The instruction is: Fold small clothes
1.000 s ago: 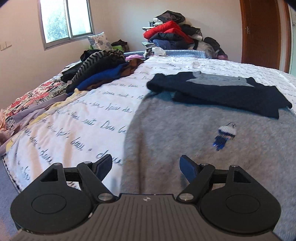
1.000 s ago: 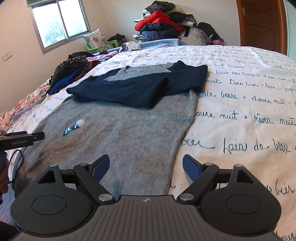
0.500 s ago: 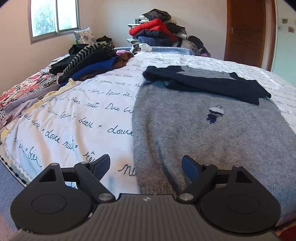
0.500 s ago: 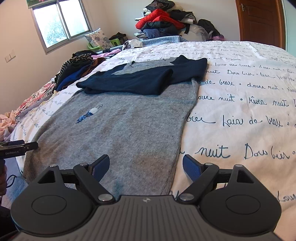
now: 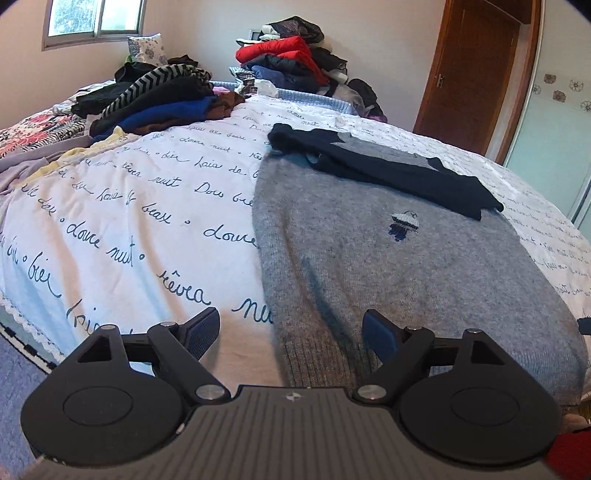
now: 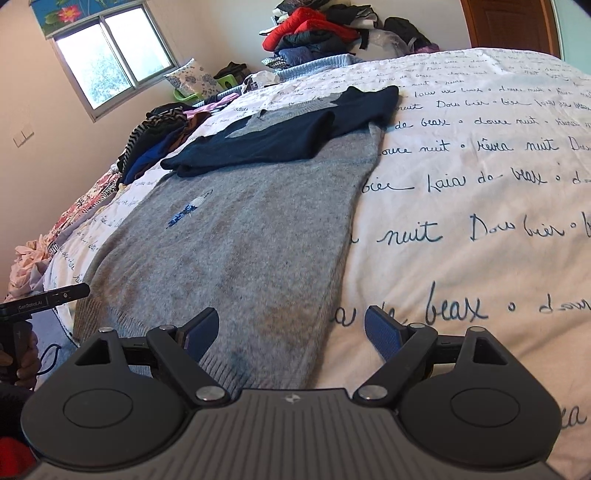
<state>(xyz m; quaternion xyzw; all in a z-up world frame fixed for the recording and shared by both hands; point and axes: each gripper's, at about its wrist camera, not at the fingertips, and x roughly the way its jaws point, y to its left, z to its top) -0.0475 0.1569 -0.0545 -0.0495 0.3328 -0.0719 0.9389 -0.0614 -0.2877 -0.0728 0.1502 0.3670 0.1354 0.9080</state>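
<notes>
A grey knit sweater [image 5: 388,266] [image 6: 236,243] lies flat on the bed, its ribbed hem toward me and its dark navy sleeves [image 5: 391,173] [image 6: 280,140] folded across the top. A small blue and white emblem [image 5: 403,223] [image 6: 189,208] sits on its chest. My left gripper [image 5: 290,334] is open above the hem's left corner, nothing between its fingers. My right gripper [image 6: 291,332] is open over the hem's right corner, also holding nothing. The left gripper's body [image 6: 44,301] and the hand holding it show at the left edge of the right wrist view.
The bed has a white cover with dark script [image 5: 140,206] [image 6: 480,184]. Folded dark and striped clothes [image 5: 159,99] sit at the far left. A heap of red and dark clothes [image 5: 295,59] [image 6: 314,29] rises behind the bed. A brown door [image 5: 476,66] stands at the right.
Both grippers have drawn back toward the near edge of the bed, so the sweater's hem now lies right under the fingers. The left view swung rightward onto the sweater. The jaws stay wide.
</notes>
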